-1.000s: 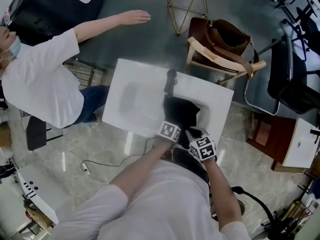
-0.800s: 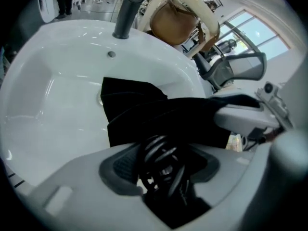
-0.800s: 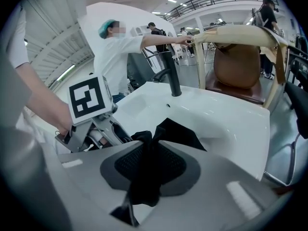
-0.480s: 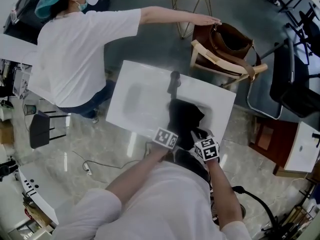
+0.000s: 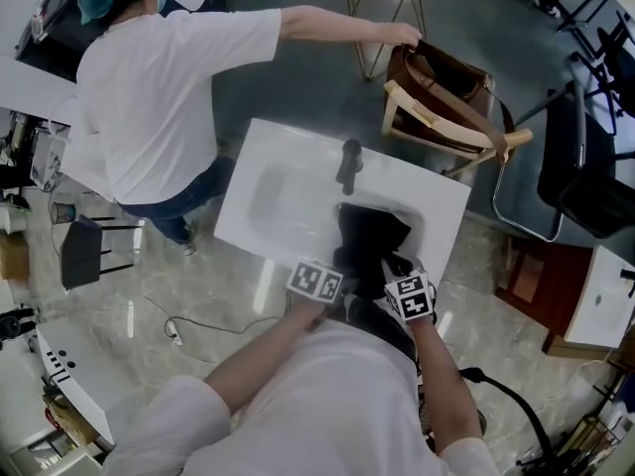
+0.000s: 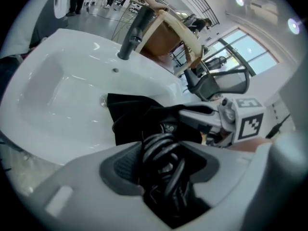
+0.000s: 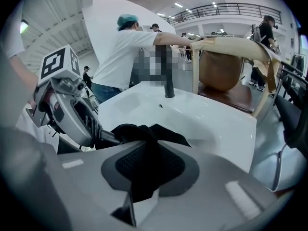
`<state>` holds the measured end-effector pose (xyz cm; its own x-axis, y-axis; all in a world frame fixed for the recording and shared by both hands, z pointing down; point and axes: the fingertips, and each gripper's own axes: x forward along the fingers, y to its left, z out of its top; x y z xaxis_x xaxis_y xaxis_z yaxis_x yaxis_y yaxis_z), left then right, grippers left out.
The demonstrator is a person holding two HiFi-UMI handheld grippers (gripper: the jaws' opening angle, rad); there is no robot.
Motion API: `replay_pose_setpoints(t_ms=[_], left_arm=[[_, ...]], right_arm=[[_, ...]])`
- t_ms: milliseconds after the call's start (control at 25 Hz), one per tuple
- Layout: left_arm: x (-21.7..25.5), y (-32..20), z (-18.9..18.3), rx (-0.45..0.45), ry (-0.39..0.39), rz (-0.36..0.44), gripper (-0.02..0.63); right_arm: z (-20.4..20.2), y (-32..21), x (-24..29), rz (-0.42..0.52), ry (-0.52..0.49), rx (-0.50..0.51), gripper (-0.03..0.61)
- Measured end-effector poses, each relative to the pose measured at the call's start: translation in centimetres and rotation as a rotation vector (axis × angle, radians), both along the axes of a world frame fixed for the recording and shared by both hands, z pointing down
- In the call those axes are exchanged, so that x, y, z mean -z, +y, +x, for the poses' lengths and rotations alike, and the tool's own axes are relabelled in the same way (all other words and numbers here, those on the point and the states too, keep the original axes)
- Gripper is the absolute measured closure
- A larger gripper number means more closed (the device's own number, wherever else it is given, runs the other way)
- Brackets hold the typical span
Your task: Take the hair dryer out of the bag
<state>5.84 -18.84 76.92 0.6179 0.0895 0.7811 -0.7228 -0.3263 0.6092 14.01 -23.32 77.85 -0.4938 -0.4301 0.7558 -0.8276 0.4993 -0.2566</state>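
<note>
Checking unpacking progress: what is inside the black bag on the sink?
At the near edge of the black bag a coiled black cord shows, gripped by the left tongs, which have just been closing. Fabric covers the rest; no dryer body is visible.

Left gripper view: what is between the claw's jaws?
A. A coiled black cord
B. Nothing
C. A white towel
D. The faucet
A: a coiled black cord sits bunched between the two pads of the left claw, which press on it from both sides.
</note>
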Motion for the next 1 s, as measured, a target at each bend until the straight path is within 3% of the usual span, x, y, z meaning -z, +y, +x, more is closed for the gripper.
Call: replay_pose_setpoints(t_ms=[80,200,320,400,600,800,1000], left_arm=[[0.0,0.2,-0.3,0.012,-0.010,-0.002,0.380],[-0.2,0.4,-0.7,0.035,-0.024,-0.008,0.380],[0.0,0.2,-1.0,0.051,-0.027,-0.015,0.380],[0.4,0.2,-1.0,0.050,-0.022,-0.017,0.380],[1.1,0.4,-1.5,0.029,-0.022,0.003,0.380],[2.0,1.0,-2.0,-0.005,-0.008,0.016,0.382],[2.9,1.6,-2.2,-0.052,0.064,0.047,0.382]], right_arm=[[-0.5,0.5,0.6,-0.003,-0.028,0.022,0.480],[-1.3,1.8,1.3,-0.018,-0.059,0.072,0.381],[-1.3,3.2,1.0,-0.026,-0.016,0.130,0.368],[-0.9,4.0,0.2,-0.034,0.032,0.144,0.379],[-0.3,4.1,0.6,-0.026,0.043,0.106,0.517],[0.6,3.1,1.1,-0.002,0.052,0.053,0.532],[1.4,2.6,0.7,0.007,0.092,0.030,0.540]])
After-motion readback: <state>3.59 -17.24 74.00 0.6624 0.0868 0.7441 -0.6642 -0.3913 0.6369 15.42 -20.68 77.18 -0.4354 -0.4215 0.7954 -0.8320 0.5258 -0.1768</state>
